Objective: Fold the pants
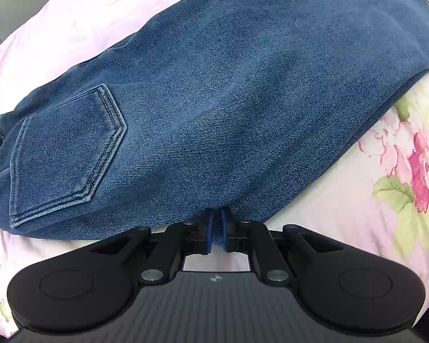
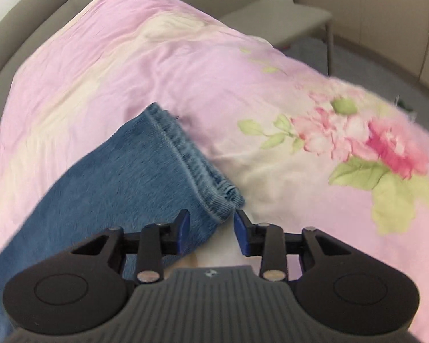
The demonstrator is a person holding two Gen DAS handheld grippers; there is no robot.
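Blue denim pants (image 1: 214, 100) lie folded lengthwise on a pink floral bedsheet (image 1: 343, 223), with the back pocket (image 1: 65, 154) facing up at the left. My left gripper (image 1: 217, 214) points down at the near edge of the pants and is shut on the denim fold, which shows between its blue pads. In the right wrist view, one pant leg (image 2: 123, 177) ends in a stitched hem (image 2: 186, 157). My right gripper (image 2: 211, 214) is open. The corner of the hem lies between its fingers, and the pads stand apart from the cloth.
The sheet (image 2: 157, 57) covers a bed with pink flowers and green leaves printed at the right. A grey padded bed frame (image 2: 20, 28) runs along the far left side. A pale chair (image 2: 286, 20) stands on the floor beyond the bed.
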